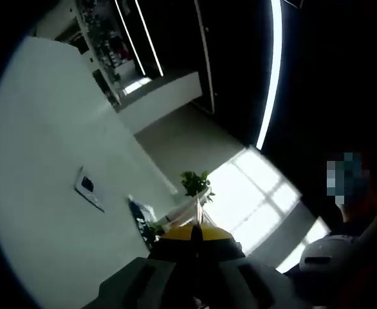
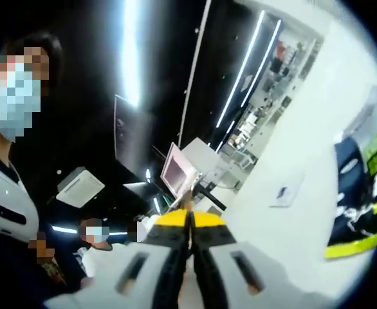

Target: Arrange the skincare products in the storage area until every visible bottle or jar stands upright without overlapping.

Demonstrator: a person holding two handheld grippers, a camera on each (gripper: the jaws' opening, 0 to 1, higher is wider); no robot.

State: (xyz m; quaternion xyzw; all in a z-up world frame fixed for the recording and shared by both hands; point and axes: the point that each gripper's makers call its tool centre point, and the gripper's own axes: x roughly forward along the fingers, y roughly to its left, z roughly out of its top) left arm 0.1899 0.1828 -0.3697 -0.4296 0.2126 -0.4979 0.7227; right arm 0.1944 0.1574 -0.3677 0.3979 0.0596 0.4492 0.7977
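Both grippers, L (image 1: pixel 196 237) and R (image 2: pixel 190 222), are seen w/ jaws pressed together on nothing and aimed off at the room, prob. idle, as no bottles or jars can be made out; plant (image 1: pixel 195 183) ahead of L.

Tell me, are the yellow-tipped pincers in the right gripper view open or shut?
Shut: the right gripper has its two yellow-tipped jaws pressed together, nothing visible between them.

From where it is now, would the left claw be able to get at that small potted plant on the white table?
Probably yes. The left claw is shut and empty, pointing roughly toward the plant, and nothing stands between them on the white table. It would have to open first.
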